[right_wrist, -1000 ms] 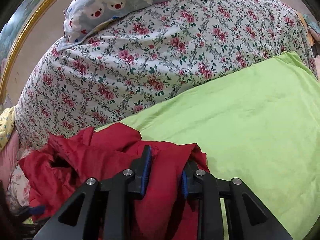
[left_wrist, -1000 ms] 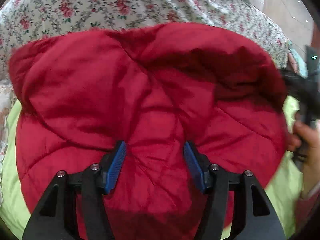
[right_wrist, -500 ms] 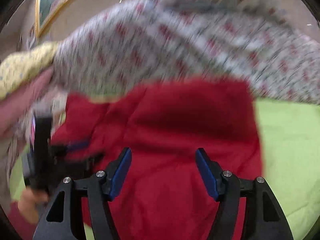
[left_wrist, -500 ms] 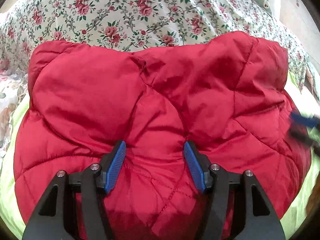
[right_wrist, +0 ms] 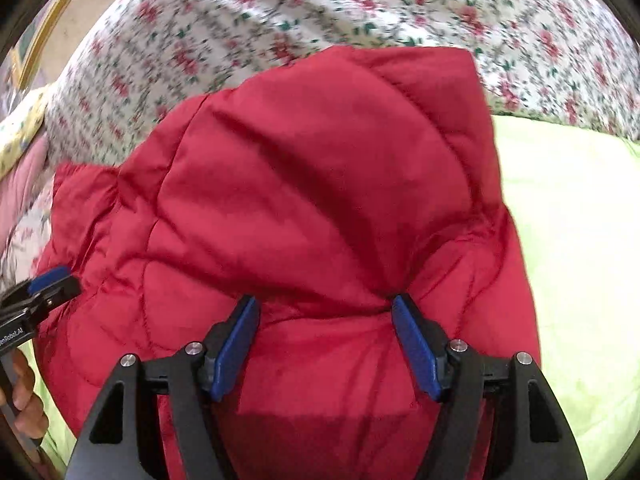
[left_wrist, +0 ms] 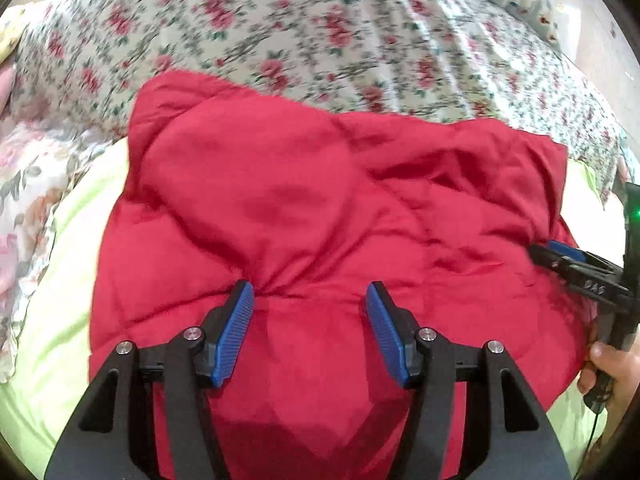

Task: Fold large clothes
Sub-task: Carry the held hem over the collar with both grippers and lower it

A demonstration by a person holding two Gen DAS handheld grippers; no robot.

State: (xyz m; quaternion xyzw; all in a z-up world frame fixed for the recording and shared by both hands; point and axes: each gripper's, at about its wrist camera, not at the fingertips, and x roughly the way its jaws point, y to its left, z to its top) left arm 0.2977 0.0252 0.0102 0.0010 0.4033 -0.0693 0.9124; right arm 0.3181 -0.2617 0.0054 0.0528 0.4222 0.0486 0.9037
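The right gripper, which a second ago was pinching a bunched red fold between narrow jaws, is now standing with its jaws spread wide and holding nothing; the cloth it was carrying is lying flat across the rest of the red quilted jacket. Over the same second the left gripper has kept its jaws apart, and the jacket under it is looking smoother and squarer than before, when a dark hollow was showing along its far side. Judging from this, one fold has just been laid over and let go, and both grippers are now pressing down into the padding to flatten the bundle, their blue pads sinking slightly into the cloth with creases running out from them.

The jacket is lying as a thick, roughly rectangular packet on the lime-green sheet of the bed, with its far edge lying close against the floral quilt that is heaped toward the far side of the bed. Green sheet is showing on its left and right sides. Its surface is puffy, with stitched channels and soft ridges, and its far left corner is standing a little proud in the left wrist view. The cloth is looking springy, so the fold may be lifting again once the pressure is off. Whether another fold is still needed cannot be judged for certain from here.
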